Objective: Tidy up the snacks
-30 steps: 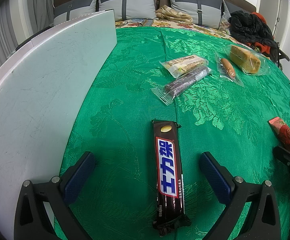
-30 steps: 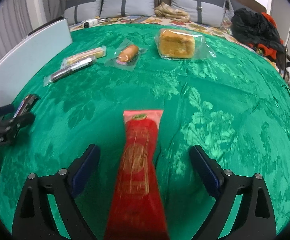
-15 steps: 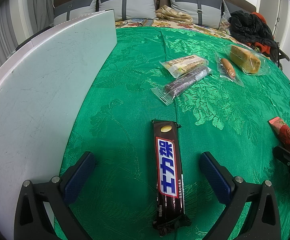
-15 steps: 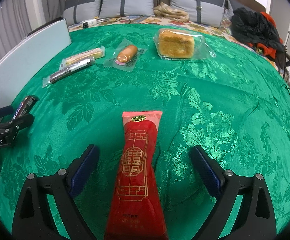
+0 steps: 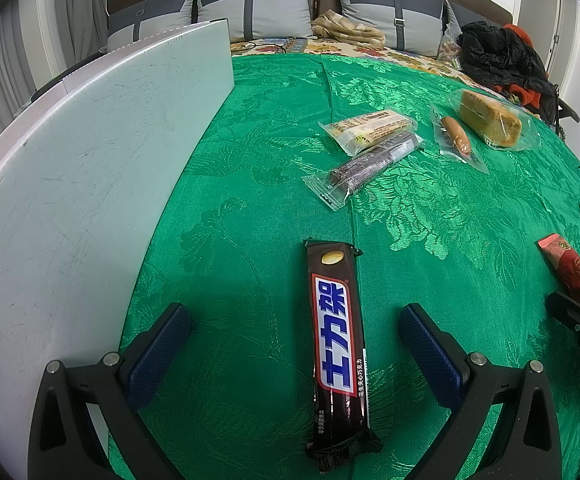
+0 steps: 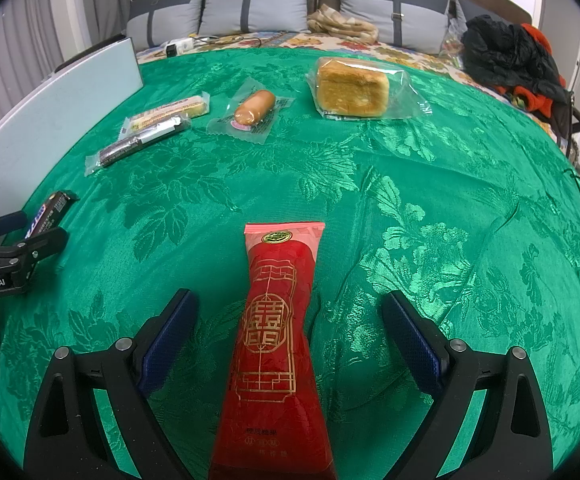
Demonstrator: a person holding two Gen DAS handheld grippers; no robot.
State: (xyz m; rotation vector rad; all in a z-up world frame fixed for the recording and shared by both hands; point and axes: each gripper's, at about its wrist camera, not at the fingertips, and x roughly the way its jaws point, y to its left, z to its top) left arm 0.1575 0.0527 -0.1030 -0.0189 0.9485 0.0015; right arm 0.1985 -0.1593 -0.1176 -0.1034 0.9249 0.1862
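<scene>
A dark brown chocolate bar [image 5: 337, 342] lies lengthwise on the green cloth between the fingers of my left gripper [image 5: 293, 320], which is open and not touching it. A red candy packet [image 6: 276, 344] lies between the fingers of my right gripper [image 6: 290, 316], also open. Farther back lie a dark wafer bar in clear wrap [image 5: 363, 170], a beige biscuit bar [image 5: 365, 128], a wrapped sausage [image 6: 254, 107] and a wrapped sponge cake [image 6: 351, 88]. The red packet [image 5: 573, 276] and the right gripper's finger show at the right edge of the left wrist view.
A pale grey board [image 5: 82, 168] stands along the left side of the green cloth [image 6: 409, 184]. Grey pillows [image 6: 258, 4] and a heap of black and red clothes [image 6: 509, 56] lie behind it. The left gripper [image 6: 22, 236] shows at the left of the right wrist view.
The right wrist view was blurred a second ago and is now sharp and still. The left gripper and the chocolate bar have not moved.
</scene>
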